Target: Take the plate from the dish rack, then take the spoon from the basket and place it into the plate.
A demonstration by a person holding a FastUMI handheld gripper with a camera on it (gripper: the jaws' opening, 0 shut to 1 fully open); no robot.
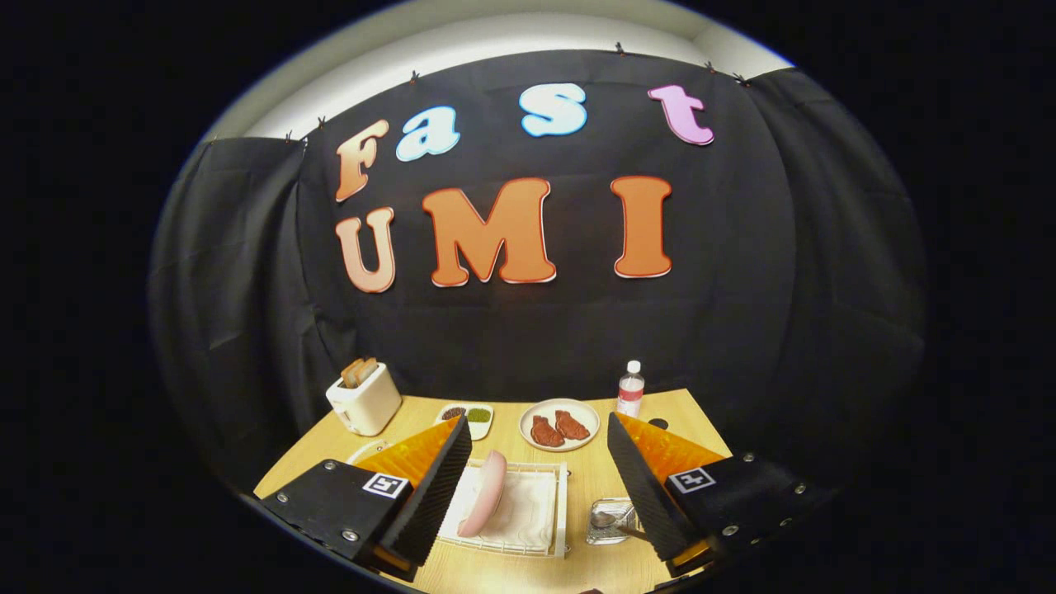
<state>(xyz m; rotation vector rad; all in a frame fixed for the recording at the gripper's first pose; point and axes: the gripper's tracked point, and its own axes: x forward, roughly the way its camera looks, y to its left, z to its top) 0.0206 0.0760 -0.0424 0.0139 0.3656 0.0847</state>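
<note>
Pink and standing on its edge, the plate (483, 493) waits in the white dish rack (558, 505) near the front edge of the desk (582, 474), untouched as the first step of the task begins. The gripper (540, 487) hangs above with its fingers spread wide and empty, the rack lying between and below them. The spoon (609, 520) rests in a small clear basket (601, 532) just beside the rack, close to the right finger. Toward the back edge stand a toaster (364, 398), a dish of meat (559, 425), a small sauce tray (468, 415) and a water bottle (630, 388). The next move, by the look of it, calls for lowering the fingers astride the plate's upper rim and closing on it.
</note>
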